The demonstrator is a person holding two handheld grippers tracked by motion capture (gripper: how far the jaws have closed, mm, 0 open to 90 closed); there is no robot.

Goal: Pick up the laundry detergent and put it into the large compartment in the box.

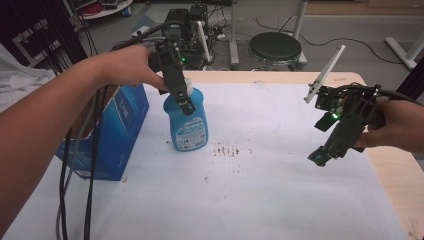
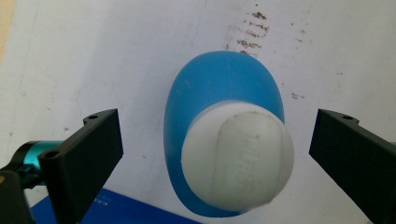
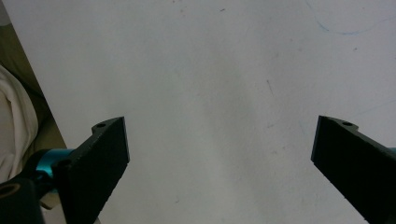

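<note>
A blue detergent bottle [image 1: 187, 124] with a white cap stands upright on the white sheet, left of centre. My left gripper [image 1: 184, 102] hangs right over it, pointing down. In the left gripper view the white cap [image 2: 238, 161] lies between the two black jaws, which stand wide apart on either side without touching it. My right gripper [image 1: 322, 156] hovers over the right side of the table, tilted down. Its jaws are spread wide over bare white sheet [image 3: 210, 93] in the right gripper view, with nothing between them.
An open blue cardboard box [image 1: 112, 132] stands just left of the bottle. Brown smudges [image 1: 230, 150] mark the sheet right of the bottle. The wooden table edge [image 1: 395, 170] runs along the right. Cables hang at the lower left. A stool [image 1: 275, 47] and equipment stand beyond the table.
</note>
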